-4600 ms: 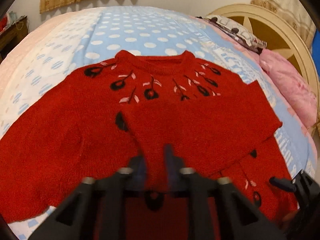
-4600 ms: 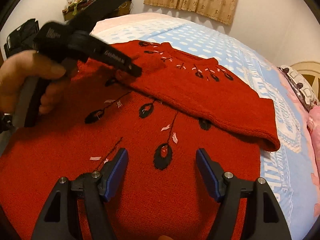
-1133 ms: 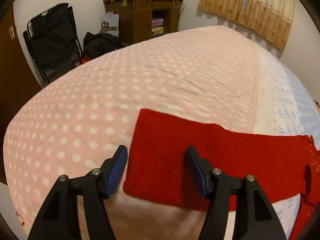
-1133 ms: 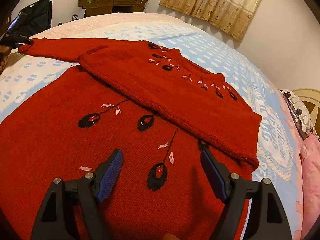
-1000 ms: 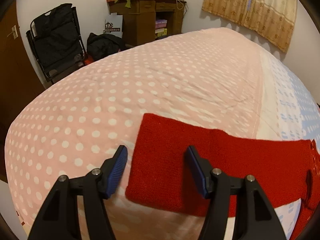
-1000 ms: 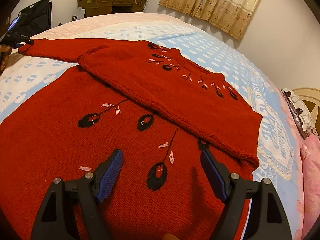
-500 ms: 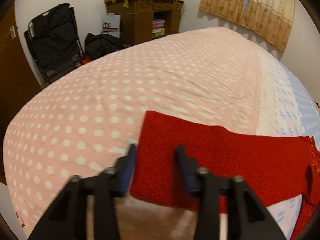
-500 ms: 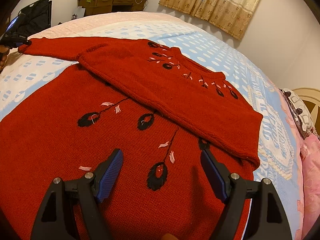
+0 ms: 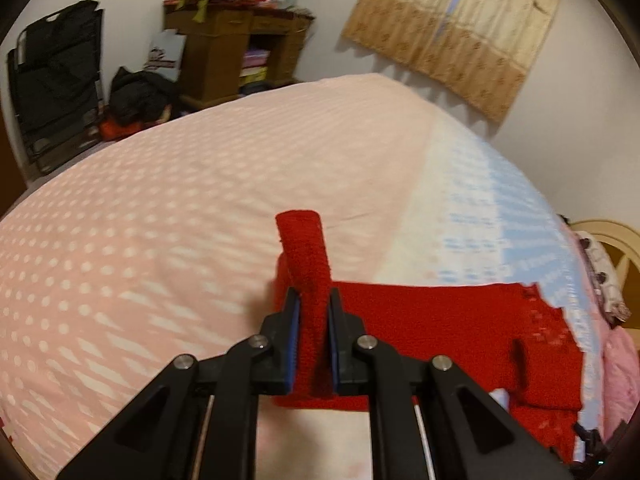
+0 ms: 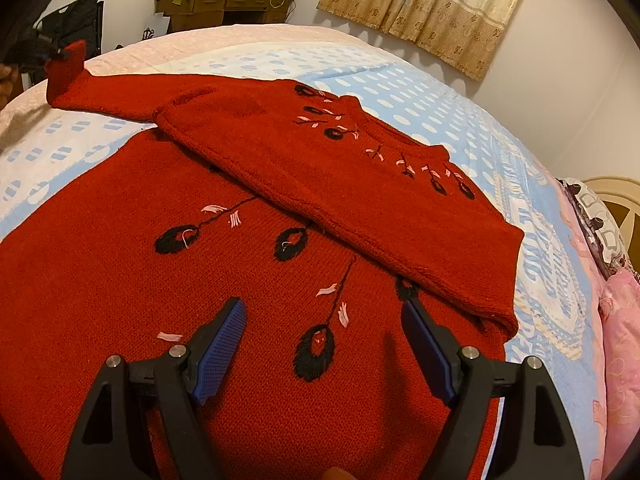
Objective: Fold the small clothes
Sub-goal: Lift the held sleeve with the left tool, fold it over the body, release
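Pinching the cuff of the sweater's outstretched sleeve (image 9: 308, 280), the left gripper (image 9: 313, 304) is holding the red knit upright between its blue pads, the jaws having just been closing down onto it; the cuff end is standing up above the fingertips while the rest of that sleeve is trailing back flat towards the sweater's body; in the right wrist view the same cuff (image 10: 66, 66) is showing raised at the far end of the sleeve, well apart from the sweater's middle. The right gripper (image 10: 324, 332) is hovering with its jaws wide and nothing between them, just over the lower front of the red sweater (image 10: 240, 280), either side of a black embroidered flower (image 10: 314, 352). The sweater is lying spread on the spotted bedspread (image 10: 420, 104); the opposite sleeve (image 10: 360, 208) is already lying folded across the chest below the neckline, so one sleeve fold is looking done. By my judgement the task is sitting roughly at its first third: the pinched sleeve is yet to be carried over the sweater's chest and laid on the folded one; after that the body is still needing to be folded up from the hem, which is probably where the waiting right gripper is going to help.
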